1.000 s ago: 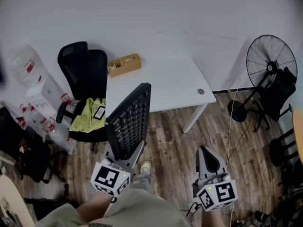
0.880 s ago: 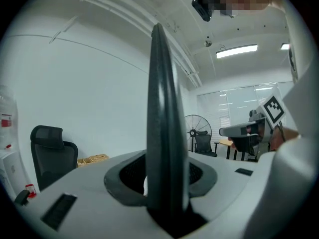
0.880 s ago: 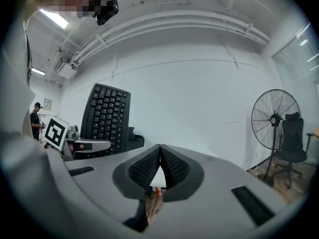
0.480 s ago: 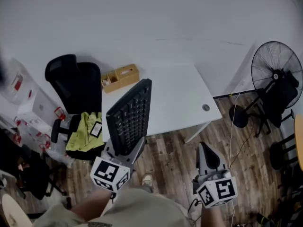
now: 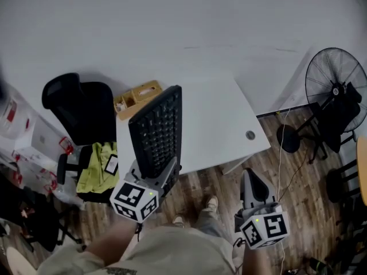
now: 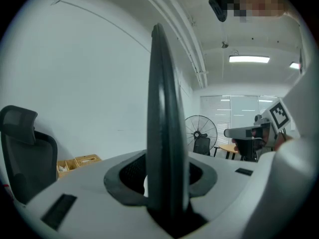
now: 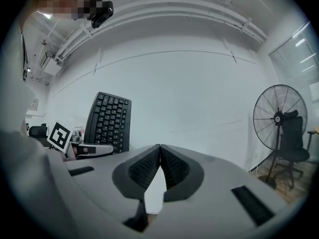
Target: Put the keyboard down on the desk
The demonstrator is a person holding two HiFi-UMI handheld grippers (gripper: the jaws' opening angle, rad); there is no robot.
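The keyboard (image 5: 156, 132) rides on edge, clamped in the left hand-held gripper (image 5: 153, 175) at the near edge of the desk (image 5: 221, 122); right hand-held gripper (image 5: 253, 183) closed, empty. Not down yet: lowering and release remain

Black keyboard (image 5: 156, 132), upright on edge, keys facing left, held above the white desk (image 5: 223, 125)
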